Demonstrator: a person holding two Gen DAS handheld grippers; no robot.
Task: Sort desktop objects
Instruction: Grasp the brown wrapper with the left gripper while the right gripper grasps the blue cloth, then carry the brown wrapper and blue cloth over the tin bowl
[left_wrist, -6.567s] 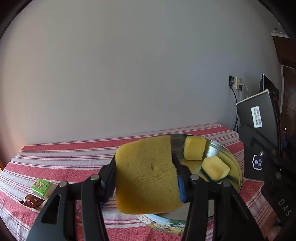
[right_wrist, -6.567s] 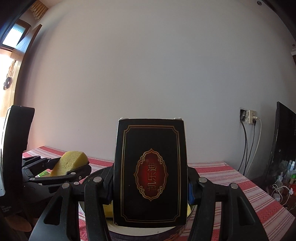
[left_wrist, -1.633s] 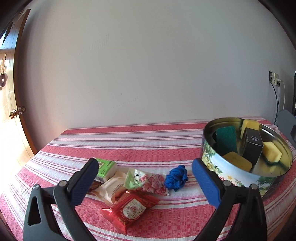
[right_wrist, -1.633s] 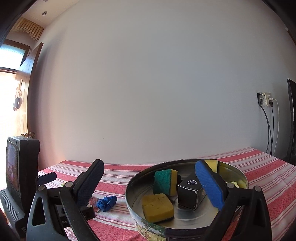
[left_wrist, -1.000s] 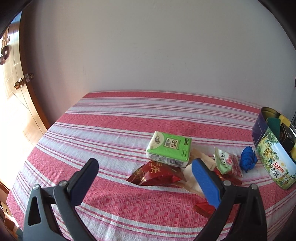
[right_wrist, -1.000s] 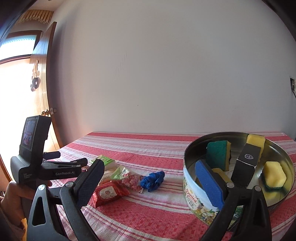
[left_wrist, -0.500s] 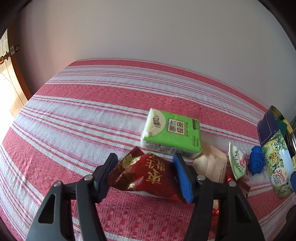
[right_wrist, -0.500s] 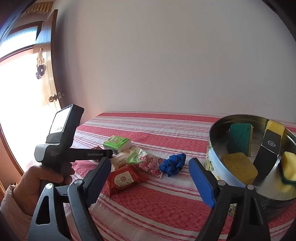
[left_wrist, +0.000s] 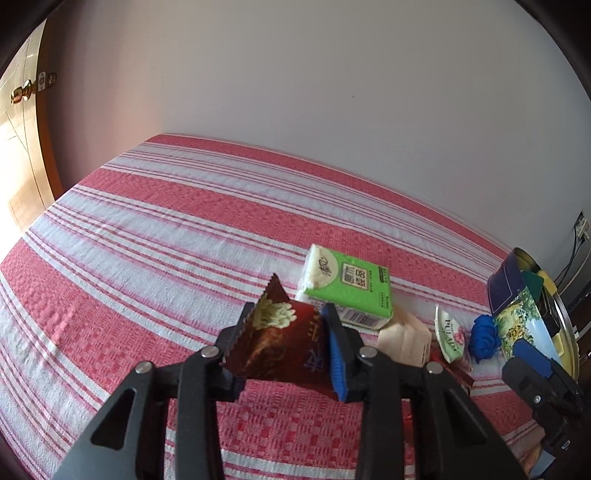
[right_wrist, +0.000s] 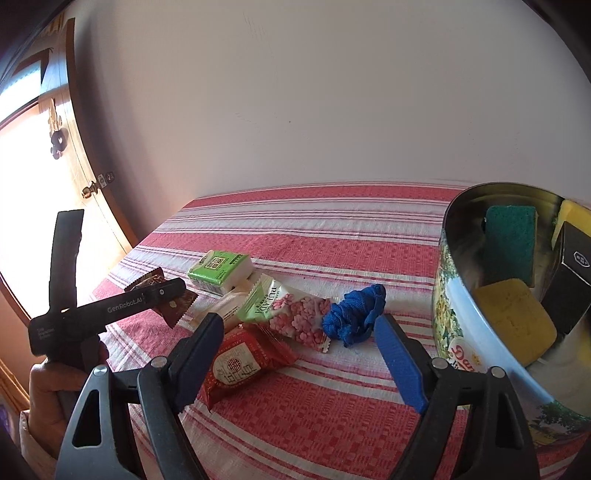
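My left gripper (left_wrist: 286, 345) is shut on a dark red snack packet (left_wrist: 280, 341) and holds it just above the striped cloth; it also shows in the right wrist view (right_wrist: 162, 291). My right gripper (right_wrist: 299, 354) is open above a red packet (right_wrist: 247, 362), a pink-and-green packet (right_wrist: 295, 314) and a blue cloth bundle (right_wrist: 356, 314). A green tissue pack (left_wrist: 349, 290) lies behind the held packet. The round tin (right_wrist: 448, 295) at the right holds sponges and a black box.
A beige packet (left_wrist: 404, 338) lies beside the tissue pack. The red-and-white striped tablecloth (left_wrist: 166, 240) covers the table up to the white wall. A wooden door (right_wrist: 48, 155) stands at the left. My right gripper shows at the left wrist view's right edge (left_wrist: 535, 373).
My left gripper has closed on the dark red packet and lifted it a little. My right gripper has moved lower and closer to the packets and the blue bundle.
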